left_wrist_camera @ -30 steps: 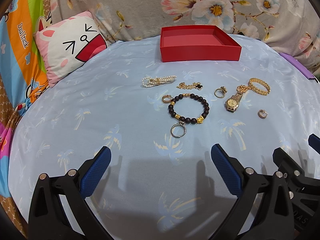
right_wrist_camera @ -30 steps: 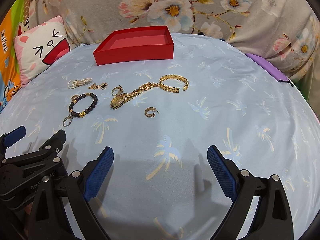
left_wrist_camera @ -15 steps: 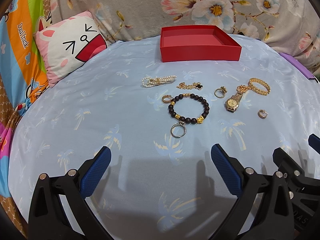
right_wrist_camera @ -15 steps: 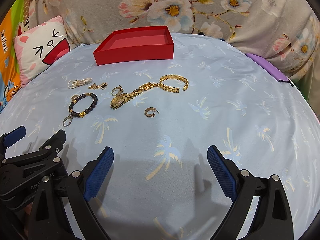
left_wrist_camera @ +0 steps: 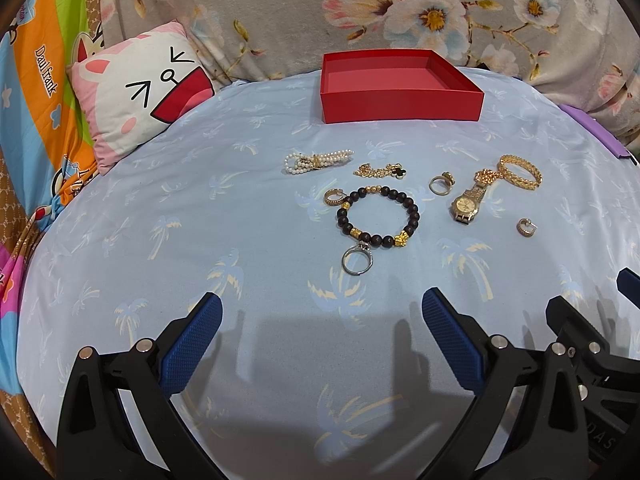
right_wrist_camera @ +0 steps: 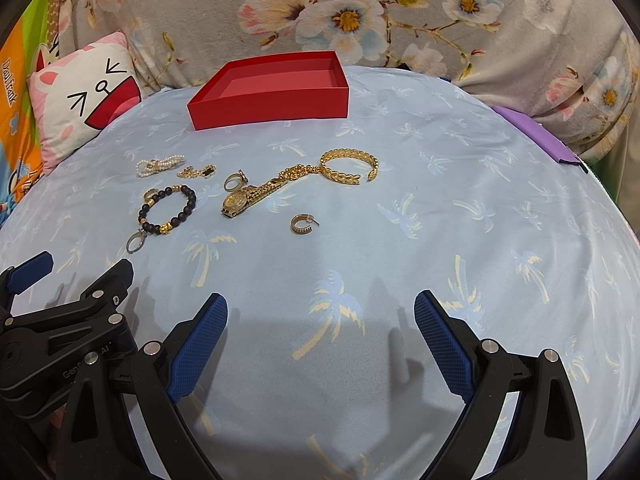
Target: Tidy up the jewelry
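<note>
An empty red box (left_wrist_camera: 400, 98) stands at the far side of the blue sheet; it also shows in the right wrist view (right_wrist_camera: 272, 100). Between it and me lie a pearl bracelet (left_wrist_camera: 318, 159), a dark bead bracelet (left_wrist_camera: 378, 216), a silver ring (left_wrist_camera: 357, 261), a gold watch (left_wrist_camera: 466, 203), a gold cuff (left_wrist_camera: 520, 172) and a small hoop earring (right_wrist_camera: 303, 225). My left gripper (left_wrist_camera: 320, 320) is open and empty, short of the silver ring. My right gripper (right_wrist_camera: 320, 320) is open and empty, short of the hoop earring.
A cat-face pillow (left_wrist_camera: 136, 92) lies at the far left. A floral blanket (left_wrist_camera: 400, 8) rises behind the box. A purple object (right_wrist_camera: 536, 138) sits at the right edge. The two grippers stand side by side; the left one's body shows in the right wrist view (right_wrist_camera: 60, 320).
</note>
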The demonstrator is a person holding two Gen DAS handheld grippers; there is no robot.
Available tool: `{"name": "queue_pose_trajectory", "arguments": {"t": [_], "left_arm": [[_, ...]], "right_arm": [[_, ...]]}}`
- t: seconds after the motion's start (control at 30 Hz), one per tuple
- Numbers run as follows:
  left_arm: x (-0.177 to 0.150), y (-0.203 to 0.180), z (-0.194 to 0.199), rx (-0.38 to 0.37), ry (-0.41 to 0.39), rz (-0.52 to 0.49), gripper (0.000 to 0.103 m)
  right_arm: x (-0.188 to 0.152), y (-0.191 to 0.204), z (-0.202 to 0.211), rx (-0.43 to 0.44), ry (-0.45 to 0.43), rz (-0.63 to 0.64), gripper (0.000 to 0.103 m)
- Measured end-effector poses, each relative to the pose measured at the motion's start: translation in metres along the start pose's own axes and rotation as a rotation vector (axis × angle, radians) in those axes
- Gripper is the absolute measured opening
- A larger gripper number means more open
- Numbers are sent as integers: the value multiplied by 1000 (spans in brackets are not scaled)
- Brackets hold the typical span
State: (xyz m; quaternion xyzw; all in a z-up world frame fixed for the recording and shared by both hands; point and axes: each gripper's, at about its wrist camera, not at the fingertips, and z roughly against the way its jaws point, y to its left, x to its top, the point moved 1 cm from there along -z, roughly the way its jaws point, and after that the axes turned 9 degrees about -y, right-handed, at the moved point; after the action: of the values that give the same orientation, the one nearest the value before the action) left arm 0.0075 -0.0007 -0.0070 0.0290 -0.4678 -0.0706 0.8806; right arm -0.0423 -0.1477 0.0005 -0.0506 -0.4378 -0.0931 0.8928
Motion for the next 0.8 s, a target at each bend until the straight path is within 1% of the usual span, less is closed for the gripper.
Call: {"name": "queue_pose_trajectory", "arguments": {"t": [0.23,0.43,0.6,0.7,0.8], "left_arm": [[0,0,0,-4,3,2,98],[-8,12,-6,-11,5,6,98],[-7,6,-6,-10,5,7,98],[-6,8,-5,-18,5,29,98],[-5,17,-5,-34,14,64,98]], "right_arm": [[-1,0,-1,2,3,-2,93],[-2,2,-2,3,6,-4,93],[-5,2,-3,21,11,-34,93],[2,-6,-10,51,47,-67,93],[14,-15,-13,38,48,-74,93]]}}
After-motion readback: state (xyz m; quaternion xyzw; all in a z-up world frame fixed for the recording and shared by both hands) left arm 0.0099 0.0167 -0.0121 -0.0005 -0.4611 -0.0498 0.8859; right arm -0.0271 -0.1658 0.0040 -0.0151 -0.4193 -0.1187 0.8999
